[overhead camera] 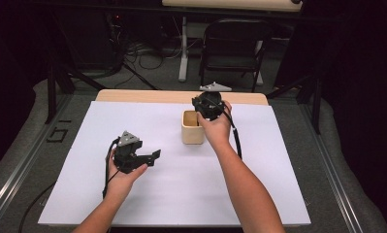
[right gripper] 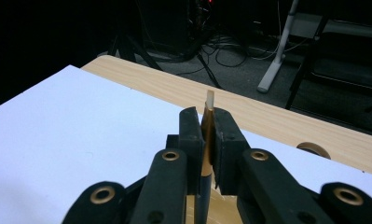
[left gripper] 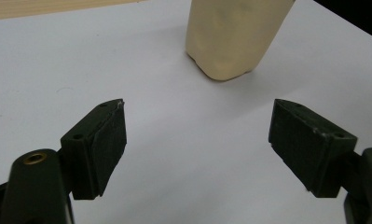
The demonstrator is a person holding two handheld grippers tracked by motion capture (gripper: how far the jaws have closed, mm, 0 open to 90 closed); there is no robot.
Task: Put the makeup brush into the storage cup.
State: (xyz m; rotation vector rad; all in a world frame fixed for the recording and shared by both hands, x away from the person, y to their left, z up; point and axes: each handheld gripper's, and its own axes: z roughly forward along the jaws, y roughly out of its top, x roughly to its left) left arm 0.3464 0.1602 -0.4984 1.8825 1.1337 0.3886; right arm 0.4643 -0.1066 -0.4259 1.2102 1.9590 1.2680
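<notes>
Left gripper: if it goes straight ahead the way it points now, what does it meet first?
Probably the cream-coloured cup. The left gripper has open jaws with bare white table sheet between; the cup stands ahead, slightly right of centre, so it might only graze it.

Light wooden table (overhead camera: 133, 95) under a white sheet (overhead camera: 181, 184), a beige cup (overhead camera: 191, 128) upright on it.

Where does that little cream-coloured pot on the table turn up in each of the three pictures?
High view: the cream pot stands mid-table on the white sheet, just below the right gripper.
Left gripper view: top centre, beyond the open jaws.
Right gripper view: I cannot pick it out with certainty.
Shared landmark: the white sheet with the table's wooden edge behind it.
</notes>
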